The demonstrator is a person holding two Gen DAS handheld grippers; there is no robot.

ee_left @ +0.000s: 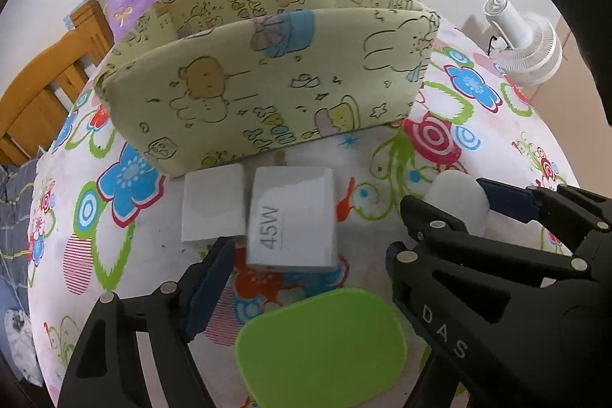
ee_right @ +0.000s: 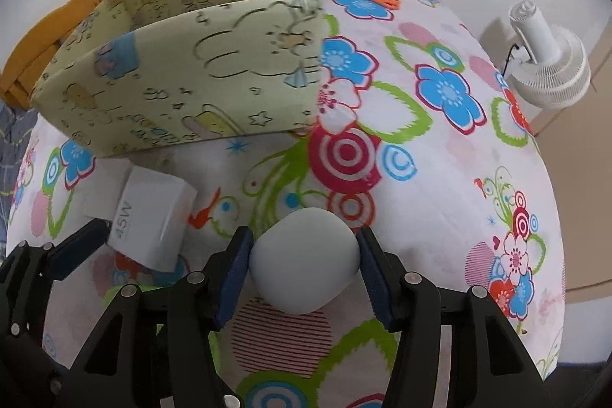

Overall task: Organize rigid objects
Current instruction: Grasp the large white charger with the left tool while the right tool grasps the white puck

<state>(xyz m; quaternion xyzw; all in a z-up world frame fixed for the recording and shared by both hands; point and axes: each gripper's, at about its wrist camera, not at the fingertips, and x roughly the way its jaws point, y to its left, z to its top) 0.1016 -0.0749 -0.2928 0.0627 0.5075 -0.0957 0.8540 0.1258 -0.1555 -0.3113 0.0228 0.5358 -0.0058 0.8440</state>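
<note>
Floral cloth (ee_right: 440, 178) covers the table. Right gripper (ee_right: 304, 264) is clamped on a white pebble (ee_right: 304, 260). Left gripper (ee_left: 306, 262) stands apart, a 45W box (ee_left: 292, 215) between its jaws, untouched.

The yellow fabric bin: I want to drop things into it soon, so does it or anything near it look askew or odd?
The yellow fabric bin stands upright and open-topped, its soft walls bowed. The 45W box lies slightly skewed against the white box beside it. Nothing looks spilled or damaged.
</note>
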